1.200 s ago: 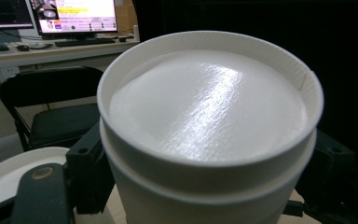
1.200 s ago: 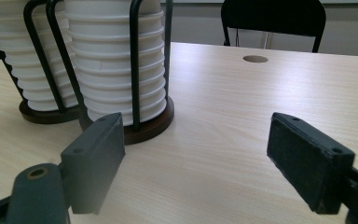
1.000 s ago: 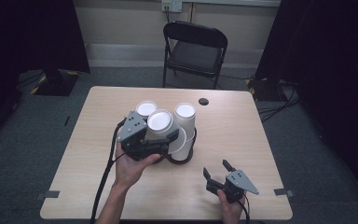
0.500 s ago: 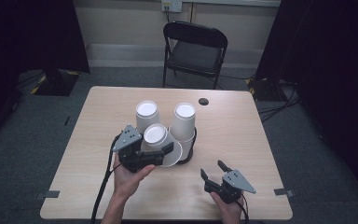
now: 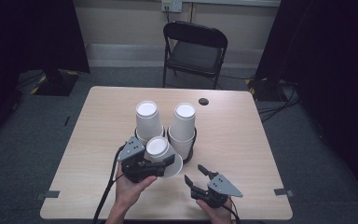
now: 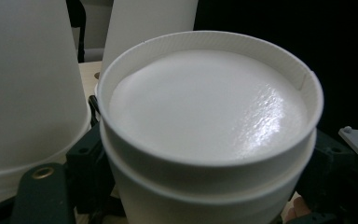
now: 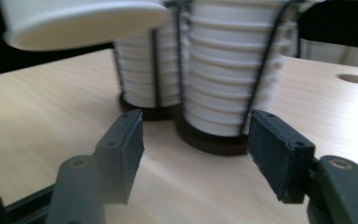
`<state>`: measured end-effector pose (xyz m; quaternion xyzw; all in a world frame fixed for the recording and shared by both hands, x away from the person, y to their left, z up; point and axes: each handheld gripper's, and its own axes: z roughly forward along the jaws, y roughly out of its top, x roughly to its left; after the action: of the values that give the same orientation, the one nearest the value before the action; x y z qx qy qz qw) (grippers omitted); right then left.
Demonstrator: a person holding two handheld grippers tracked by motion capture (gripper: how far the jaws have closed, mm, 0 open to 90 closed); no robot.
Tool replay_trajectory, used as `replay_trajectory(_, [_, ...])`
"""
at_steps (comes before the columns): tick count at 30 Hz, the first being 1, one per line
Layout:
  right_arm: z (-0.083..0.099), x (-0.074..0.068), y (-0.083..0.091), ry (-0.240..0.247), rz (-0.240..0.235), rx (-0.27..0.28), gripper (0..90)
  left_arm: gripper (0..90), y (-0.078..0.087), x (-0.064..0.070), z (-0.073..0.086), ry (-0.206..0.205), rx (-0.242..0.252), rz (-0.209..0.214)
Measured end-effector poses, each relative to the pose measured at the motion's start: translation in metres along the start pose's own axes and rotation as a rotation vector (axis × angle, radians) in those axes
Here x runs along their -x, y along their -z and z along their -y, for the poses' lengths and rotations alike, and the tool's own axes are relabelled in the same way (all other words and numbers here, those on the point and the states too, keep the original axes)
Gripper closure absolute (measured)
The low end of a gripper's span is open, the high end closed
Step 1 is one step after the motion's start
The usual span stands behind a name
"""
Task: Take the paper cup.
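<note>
Between left gripper [image 5: 161, 163] fingers, paper cup [image 5: 161, 151] (upturned)

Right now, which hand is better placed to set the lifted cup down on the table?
Left: its gripper already grips the upside-down cup. The right gripper is open, empty, beside the stacks.

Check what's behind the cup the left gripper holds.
Behind the held paper cup stand two stacks of inverted cups in a black wire holder. The holder's base is mostly covered.
</note>
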<state>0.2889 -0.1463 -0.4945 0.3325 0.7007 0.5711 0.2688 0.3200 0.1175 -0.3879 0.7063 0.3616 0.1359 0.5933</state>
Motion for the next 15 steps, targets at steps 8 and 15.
replay_trajectory(8, [-0.002, -0.014, -0.006, -0.013, -0.098, 0.085, 37.8, 20.6, 0.005, -0.003, 0.008, 0.072, 0.004, 0.04])
replay_trajectory(15, [-0.003, -0.018, -0.007, -0.01, -0.115, 0.158, 44.0, 20.5, 0.005, -0.012, 0.025, 0.188, 0.015, 0.089])
